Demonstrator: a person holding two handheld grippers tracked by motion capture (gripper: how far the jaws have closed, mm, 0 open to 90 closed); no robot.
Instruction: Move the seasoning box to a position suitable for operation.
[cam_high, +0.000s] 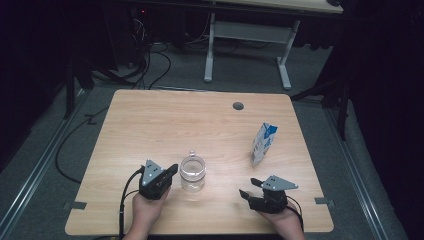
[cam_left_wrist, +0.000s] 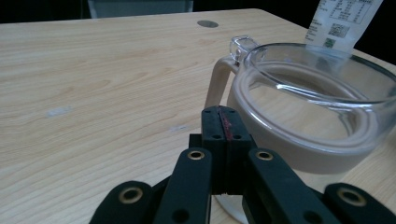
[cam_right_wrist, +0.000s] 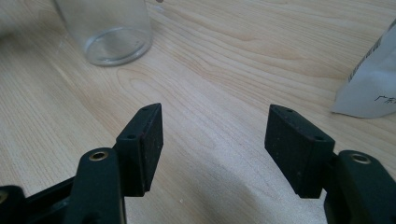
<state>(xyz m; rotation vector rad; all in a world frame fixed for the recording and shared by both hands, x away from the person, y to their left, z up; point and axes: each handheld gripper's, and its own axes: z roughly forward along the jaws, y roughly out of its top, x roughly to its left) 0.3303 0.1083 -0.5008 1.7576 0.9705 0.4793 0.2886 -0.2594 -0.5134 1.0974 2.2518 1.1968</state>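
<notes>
One clear glass jug (cam_high: 192, 172) with a handle and one white-and-blue carton (cam_high: 263, 143) to its right. Left gripper (cam_high: 171, 170), jaws closed on nothing, sits just beside the jug; right gripper (cam_high: 249, 188) gapes empty.

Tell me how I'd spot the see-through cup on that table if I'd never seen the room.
Start at the wooden table and look to its near edge, where two hands hold black claws. The glass cup stands between them, right beside the shut left claw. It is clear, round, open-topped and has a handle, unlike the white-and-blue carton standing farther right.
</notes>
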